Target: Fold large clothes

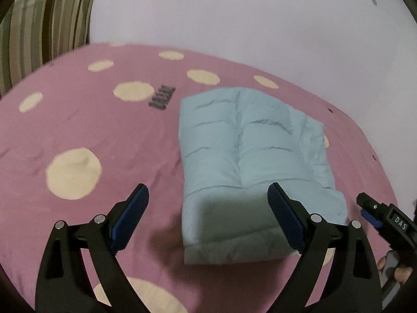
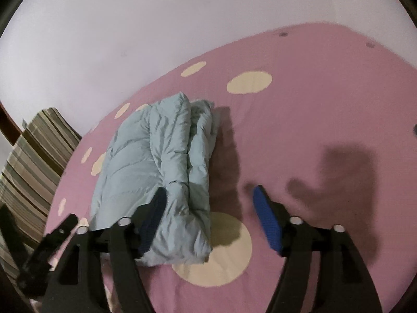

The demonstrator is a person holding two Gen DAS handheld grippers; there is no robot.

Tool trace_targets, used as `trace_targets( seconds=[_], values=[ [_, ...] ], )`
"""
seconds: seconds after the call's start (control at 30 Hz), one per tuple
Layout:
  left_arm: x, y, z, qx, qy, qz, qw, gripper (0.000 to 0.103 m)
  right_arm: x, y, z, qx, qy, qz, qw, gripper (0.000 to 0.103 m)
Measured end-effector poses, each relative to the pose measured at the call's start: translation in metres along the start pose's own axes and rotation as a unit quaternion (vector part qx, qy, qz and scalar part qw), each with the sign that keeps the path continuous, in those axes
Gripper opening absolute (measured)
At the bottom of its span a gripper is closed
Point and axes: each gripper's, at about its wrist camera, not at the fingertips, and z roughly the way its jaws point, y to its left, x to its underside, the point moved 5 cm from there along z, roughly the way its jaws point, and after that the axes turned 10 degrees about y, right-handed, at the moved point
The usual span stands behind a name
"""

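Springback is your risk: the puffy blue jacket (image 1: 250, 156) lies folded into a thick bundle on the pink dotted bedsheet (image 1: 78, 120), and its stacked layers could loosen or slide apart if you nudge them. Your left gripper (image 1: 208, 216) and right gripper (image 2: 208, 221) both hover spread wide just beside the jacket, holding nothing. No containers are visible near it.

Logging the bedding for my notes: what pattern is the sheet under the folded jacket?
Pink with large cream dots; the sheet shows best in the left wrist view.
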Motion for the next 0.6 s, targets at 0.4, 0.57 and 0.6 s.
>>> trace_targets(
  seconds=[0.4,0.57,0.6],
  values=[
    [0.011,-0.021,-0.089,-0.051,-0.065,0.032,0.9961,0.096,0.024,0.040,-0.070,0.055,-0.060,-0.093,0.992,0.079],
    [0.021,-0.025,-0.115,-0.062,-0.084,0.038,0.9939,0.097,0.031,0.055,-0.098,0.057,-0.089,-0.116,0.988,0.083],
    [0.022,-0.025,-0.117,-0.064,-0.086,0.038,0.9935,0.097,0.032,0.057,-0.102,0.058,-0.093,-0.119,0.987,0.083]
  ],
)
